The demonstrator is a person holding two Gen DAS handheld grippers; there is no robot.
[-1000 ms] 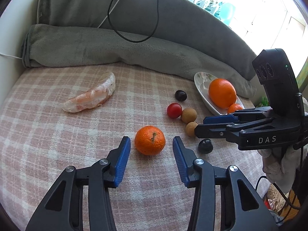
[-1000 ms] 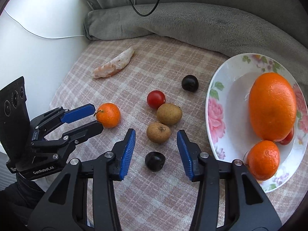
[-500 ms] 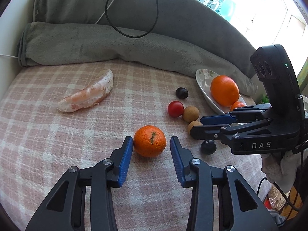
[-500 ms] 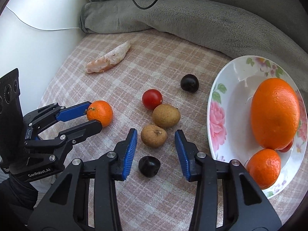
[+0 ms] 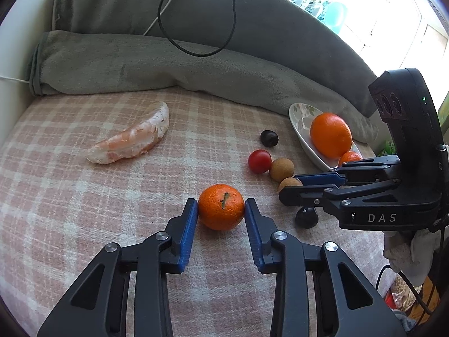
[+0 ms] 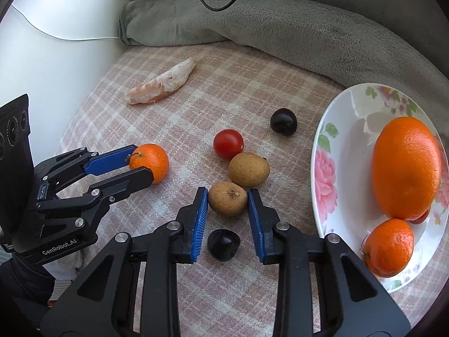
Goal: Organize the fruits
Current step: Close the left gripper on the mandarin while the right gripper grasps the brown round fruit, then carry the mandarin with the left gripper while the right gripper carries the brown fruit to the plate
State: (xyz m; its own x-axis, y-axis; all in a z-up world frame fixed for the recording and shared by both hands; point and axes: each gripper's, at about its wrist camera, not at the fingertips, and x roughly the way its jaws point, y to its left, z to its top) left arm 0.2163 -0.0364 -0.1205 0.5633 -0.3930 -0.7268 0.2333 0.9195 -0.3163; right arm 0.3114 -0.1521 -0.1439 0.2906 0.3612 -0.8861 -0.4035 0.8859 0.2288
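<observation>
Partly hidden fruit

A red fruit [image 6: 421, 219] peeks from under the big orange [image 6: 407, 165], possibly a tomato; the floral plate [image 6: 322, 168] runs off the frame's right edge.

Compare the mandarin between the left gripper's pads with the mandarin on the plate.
The loose mandarin lies on the checked blanket; the plate mandarin sits on the flowered plate.
The loose one stands apart from other fruit; the plate one rests against a big orange.
The left gripper is closing on the loose one, pads at its sides; nothing grips the plate one.
Both are small, orange and unpeeled.
</observation>
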